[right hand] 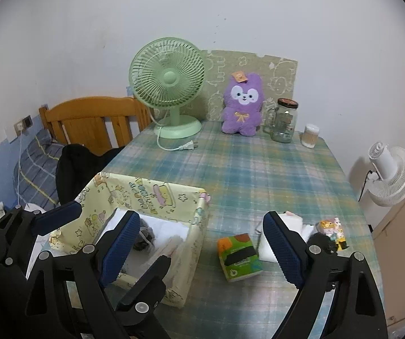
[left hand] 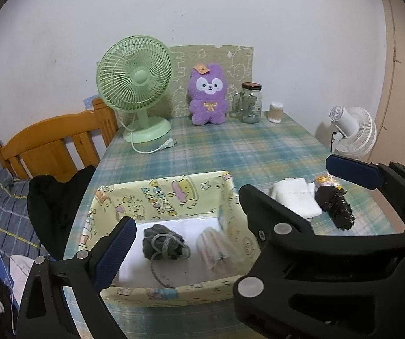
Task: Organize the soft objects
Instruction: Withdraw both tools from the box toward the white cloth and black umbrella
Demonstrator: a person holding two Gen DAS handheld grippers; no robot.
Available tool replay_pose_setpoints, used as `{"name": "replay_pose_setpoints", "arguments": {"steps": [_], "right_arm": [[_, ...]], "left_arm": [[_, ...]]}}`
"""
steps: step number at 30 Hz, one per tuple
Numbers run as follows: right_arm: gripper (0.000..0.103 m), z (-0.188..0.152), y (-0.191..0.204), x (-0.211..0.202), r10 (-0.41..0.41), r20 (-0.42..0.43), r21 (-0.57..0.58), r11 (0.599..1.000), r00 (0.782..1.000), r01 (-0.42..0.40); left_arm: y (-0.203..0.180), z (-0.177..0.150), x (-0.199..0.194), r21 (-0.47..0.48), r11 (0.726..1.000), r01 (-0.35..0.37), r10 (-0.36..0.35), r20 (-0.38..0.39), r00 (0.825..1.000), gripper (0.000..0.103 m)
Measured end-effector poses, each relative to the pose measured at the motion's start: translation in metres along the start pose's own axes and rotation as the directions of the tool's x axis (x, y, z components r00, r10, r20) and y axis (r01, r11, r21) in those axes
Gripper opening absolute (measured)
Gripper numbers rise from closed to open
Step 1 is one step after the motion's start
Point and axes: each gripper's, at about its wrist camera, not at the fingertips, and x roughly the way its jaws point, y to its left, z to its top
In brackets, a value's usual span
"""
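Left wrist view. Yellow cartoon-print box [left hand: 163, 195], lower centre, serves as the collecting bin; inside it lie a grey drawstring pouch [left hand: 161, 244] and a pale rolled item [left hand: 216, 250], apparently already sorted. Right of the box, on the plaid tablecloth [left hand: 230, 147]: white folded cloth [left hand: 294, 197] and a black mesh piece [left hand: 335, 206], judged still to be stowed. Left gripper [left hand: 185, 223] hangs over the box, jaws apart, nothing between them.

Right wrist view. Right gripper [right hand: 202, 234], lower centre, jaws spread wide and empty. Green tissue pack [right hand: 239, 257] lies on the cloth between the fingers, untouched, just beside the box. Purple plush [right hand: 243, 107] stands upper centre, propped by the wall as display.
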Motion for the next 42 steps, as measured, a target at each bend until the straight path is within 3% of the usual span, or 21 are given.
{"name": "replay_pose_setpoints", "arguments": {"steps": [28, 42], "right_arm": [[0.094, -0.019, -0.086, -0.06, -0.124, 0.066, 0.057, 0.991, 0.99, 0.12], [0.094, -0.032, -0.122, -0.074, -0.177, 0.087, 0.092, 0.981, 0.98, 0.169]], "left_arm": [[-0.094, 0.01, -0.021, 0.063, 0.993, 0.095, -0.098, 0.052, 0.994, 0.099], [-0.129, 0.01, -0.019, 0.063, 0.995, 0.073, -0.078, 0.086, 0.993, 0.1]]}}
